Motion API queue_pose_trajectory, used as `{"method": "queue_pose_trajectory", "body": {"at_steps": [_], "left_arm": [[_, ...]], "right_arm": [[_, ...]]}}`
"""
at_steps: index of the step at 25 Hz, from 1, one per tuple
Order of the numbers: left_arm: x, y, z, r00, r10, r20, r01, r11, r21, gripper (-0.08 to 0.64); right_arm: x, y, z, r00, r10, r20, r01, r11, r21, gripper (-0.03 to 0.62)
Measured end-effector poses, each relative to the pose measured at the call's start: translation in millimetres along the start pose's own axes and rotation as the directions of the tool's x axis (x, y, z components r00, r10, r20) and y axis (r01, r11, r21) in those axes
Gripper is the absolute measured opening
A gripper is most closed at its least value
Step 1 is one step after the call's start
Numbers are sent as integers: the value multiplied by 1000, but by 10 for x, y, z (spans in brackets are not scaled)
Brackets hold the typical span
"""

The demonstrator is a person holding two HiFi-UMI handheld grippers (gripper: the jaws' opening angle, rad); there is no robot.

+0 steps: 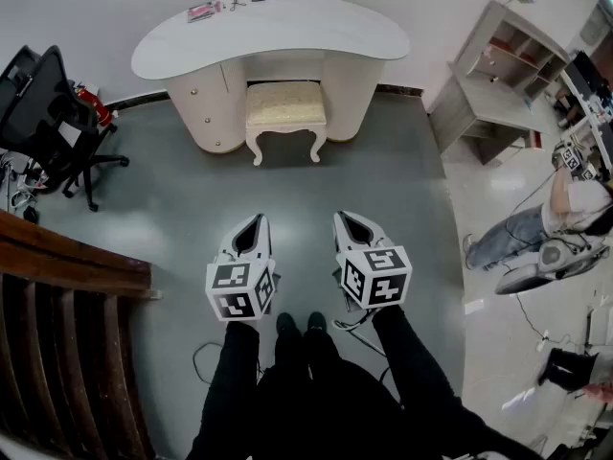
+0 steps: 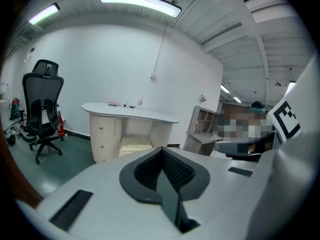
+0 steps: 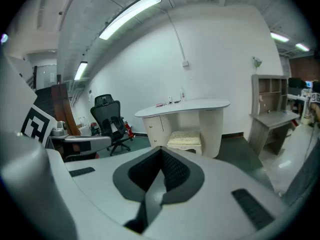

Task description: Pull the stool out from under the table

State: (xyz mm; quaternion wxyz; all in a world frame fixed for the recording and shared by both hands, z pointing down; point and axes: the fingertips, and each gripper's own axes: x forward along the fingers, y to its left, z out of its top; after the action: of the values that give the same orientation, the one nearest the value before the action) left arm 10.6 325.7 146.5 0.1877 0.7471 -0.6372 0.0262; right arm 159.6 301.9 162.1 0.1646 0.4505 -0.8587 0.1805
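The white kidney-shaped table (image 1: 278, 36) stands at the far side of the grey floor (image 1: 316, 185), well apart from both grippers. The cream cushioned stool with curved white legs (image 1: 285, 108) sits in the table's knee gap. Its rear is hidden beneath the top and only its front legs show. Small items on the tabletop (image 1: 215, 8) are too small to identify. The left gripper (image 1: 251, 226) and the right gripper (image 1: 352, 221) hover side by side, each with its jaws pressed together on nothing.
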Motion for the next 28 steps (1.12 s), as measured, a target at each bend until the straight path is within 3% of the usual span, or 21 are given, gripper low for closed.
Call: {"method": "queue_pose_trajectory", "body": {"at_steps": [17,28], "left_arm": [[4,195,-8,1000,6,-7,-6,1000,-13,8],[63,488,9,999,-19,-27,19,1000,10,8]], "right_arm": [[90,4,-52,999,-34,-32,33,999,-29,3],[143,-88,-37,987,-155,-41,154,988,-10,3]]}}
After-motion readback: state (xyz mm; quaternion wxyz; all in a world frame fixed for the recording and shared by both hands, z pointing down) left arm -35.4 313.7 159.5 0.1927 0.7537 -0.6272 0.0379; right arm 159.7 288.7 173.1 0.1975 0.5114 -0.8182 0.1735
